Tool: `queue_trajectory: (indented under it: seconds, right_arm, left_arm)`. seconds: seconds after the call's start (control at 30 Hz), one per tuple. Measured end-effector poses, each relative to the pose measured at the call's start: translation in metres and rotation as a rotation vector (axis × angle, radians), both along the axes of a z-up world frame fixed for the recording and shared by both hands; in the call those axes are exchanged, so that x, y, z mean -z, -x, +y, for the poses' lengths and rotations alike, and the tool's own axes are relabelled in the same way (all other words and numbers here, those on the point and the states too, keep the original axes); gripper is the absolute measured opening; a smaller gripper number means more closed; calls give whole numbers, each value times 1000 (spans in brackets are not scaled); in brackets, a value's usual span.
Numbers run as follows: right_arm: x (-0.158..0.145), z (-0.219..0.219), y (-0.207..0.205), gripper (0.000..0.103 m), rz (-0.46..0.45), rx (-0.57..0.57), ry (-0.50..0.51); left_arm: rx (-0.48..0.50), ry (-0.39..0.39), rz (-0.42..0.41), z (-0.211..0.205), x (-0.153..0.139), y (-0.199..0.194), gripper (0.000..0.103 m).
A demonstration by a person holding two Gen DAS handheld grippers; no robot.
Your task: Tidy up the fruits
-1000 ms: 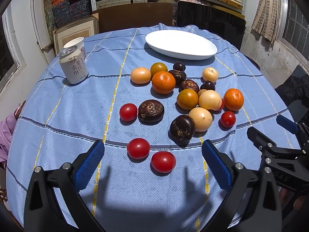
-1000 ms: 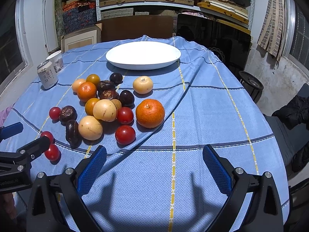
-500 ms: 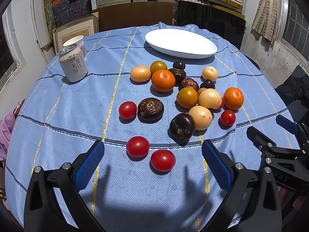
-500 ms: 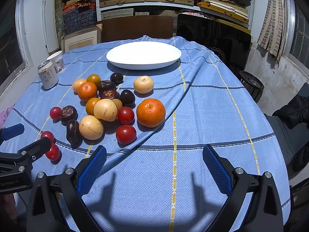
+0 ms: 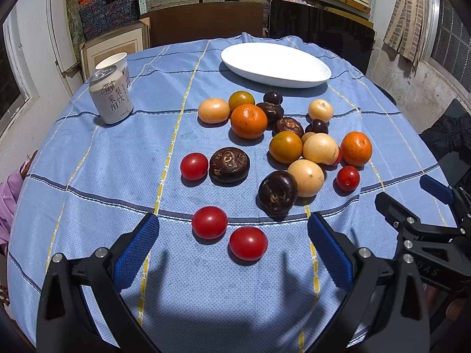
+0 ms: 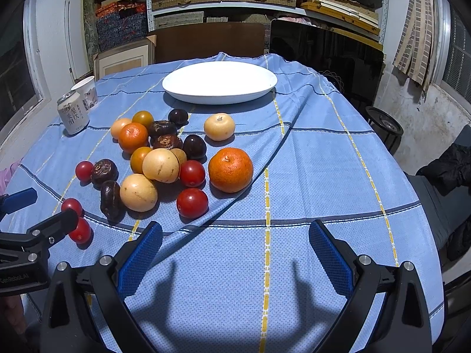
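Fruits (image 5: pixel 282 144) loose on the blue tablecloth (image 5: pixel 117 153), short of the empty white plate (image 5: pixel 275 64); none plated yet. Two tomatoes (image 5: pixel 229 232) nearest the left gripper (image 5: pixel 232 250), jaws wide apart, empty. Right gripper (image 6: pixel 232 253) likewise spread, empty. Risks: round fruit rolling off when nudged; soft tomato skin splitting under hard squeeze; cloth fold (image 6: pixel 273 144) snagging a finger.

fruits (image 5: pixel 285 147) before plate (image 5: pixel 276 64), can (image 5: pixel 111 97) far left
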State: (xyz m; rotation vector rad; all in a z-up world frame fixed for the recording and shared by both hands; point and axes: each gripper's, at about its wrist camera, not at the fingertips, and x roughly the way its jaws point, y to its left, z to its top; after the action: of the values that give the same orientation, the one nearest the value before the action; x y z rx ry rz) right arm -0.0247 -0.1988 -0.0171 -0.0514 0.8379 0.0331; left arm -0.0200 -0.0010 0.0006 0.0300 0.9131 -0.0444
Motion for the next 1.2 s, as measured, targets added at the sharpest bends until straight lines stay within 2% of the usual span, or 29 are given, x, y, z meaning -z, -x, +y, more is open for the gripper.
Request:
queue_trajectory:
  seconds: [0.47,0.67,0.8,0.87,0.9,0.93,1.0,1.07,1.1,1.2]
  right_arm:
    - [2,0,-1,100,3,-1,4]
    - [8,-2,-3,100,9,-4,-8]
    - [10,-1,-4,100,12,-24,-1]
    - [9,-2,-5,100,14,-26,0]
    - [9,-2,-6,100,15,-28,1]
    - [9,-2,-6,100,14,-32,5]
    - [8,0,-5,100,9,-48,14]
    - [7,2,-4,100,1,-71,26]
    - [6,4,-3,100,-2,-84,26]
    - [4,8,-2,100,-3,-115,25]
  left_arm:
    - [15,-10,9,-1,6,0,99]
    - [35,0,71,11,31,2,99]
    - [60,-16,65,11,39,0,99]
    - [76,-3,68,10,40,-2,82]
    - [93,11,80,10,42,-5,61]
    - [107,24,101,9,44,-7,58]
    - [117,19,93,7,44,-8,56]
    - [144,42,83,10,42,-9,44]
    - [156,60,87,11,41,-10,32]
    - [154,108,113,22,42,-17,30]
